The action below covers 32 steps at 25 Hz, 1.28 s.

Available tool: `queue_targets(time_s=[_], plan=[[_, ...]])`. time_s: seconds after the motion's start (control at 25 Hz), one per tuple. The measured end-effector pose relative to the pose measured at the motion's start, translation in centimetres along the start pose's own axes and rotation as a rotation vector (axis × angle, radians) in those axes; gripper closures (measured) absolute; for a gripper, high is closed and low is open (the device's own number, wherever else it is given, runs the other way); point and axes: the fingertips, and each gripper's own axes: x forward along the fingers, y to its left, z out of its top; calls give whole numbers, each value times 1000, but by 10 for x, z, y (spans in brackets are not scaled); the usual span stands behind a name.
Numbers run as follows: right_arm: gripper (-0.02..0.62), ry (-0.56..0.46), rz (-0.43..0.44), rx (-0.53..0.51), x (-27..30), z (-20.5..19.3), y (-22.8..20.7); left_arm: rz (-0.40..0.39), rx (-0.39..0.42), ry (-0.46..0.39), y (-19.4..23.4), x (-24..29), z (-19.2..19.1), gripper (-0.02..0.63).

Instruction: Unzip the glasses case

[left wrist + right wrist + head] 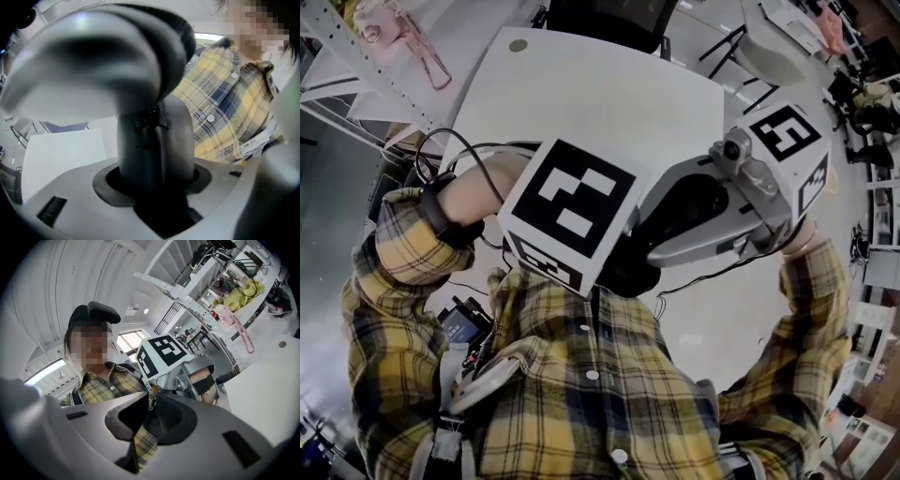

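Note:
Held up close to the plaid shirt, the dark grey glasses case [154, 140] stands upright between the jaws of my left gripper [154, 159], which are shut on it. In the head view only a dark bit of the case [628, 270] shows under the left gripper's marker cube [572, 214]. My right gripper [151, 392] points at the left one, its jaws drawn together at the tips on a small zipper pull [152, 389]. From the left gripper view the right gripper is a grey blur [89, 61] reaching the case's top by the zipper [152, 115].
A white table [609, 84] lies below and ahead, with a black chair [609, 19] at its far side. A metal shelf frame with a pink item [403, 33] stands at the left. Cables [441, 155] run from the left wrist.

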Motion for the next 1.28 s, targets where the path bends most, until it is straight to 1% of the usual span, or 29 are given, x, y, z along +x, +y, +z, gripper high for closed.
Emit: queue_targets(time_s=[0.04, 0.12, 0.28, 0.44, 0.72, 0.84, 1.0, 1.16, 1.28], plan=[[568, -2, -5, -3, -1, 0, 0, 0, 0, -4, 0, -1, 1, 360], [586, -7, -5, -4, -3, 2, -1, 1, -1, -8, 1, -2, 1, 360], [592, -12, -16, -18, -3, 4, -3, -7, -3, -30, 1, -3, 0, 360], [595, -18, -11, -25, -4, 6, 2, -11, 2, -63, 0, -5, 6, 360], [595, -10, -49, -73, -13, 11, 12, 3, -9, -181, 5, -15, 14, 360], [595, -13, -87, -111, -17, 12, 14, 27, -12, -235, 9, -19, 16, 360], [595, 8, -178, -183, -19, 14, 14, 73, -11, -301, 15, -24, 18, 360], [595, 30, -247, -246, -21, 17, 19, 87, 1, -374, 17, -31, 24, 360], [595, 34, -290, -283, -23, 16, 22, 99, 8, -410, 18, -33, 29, 361]])
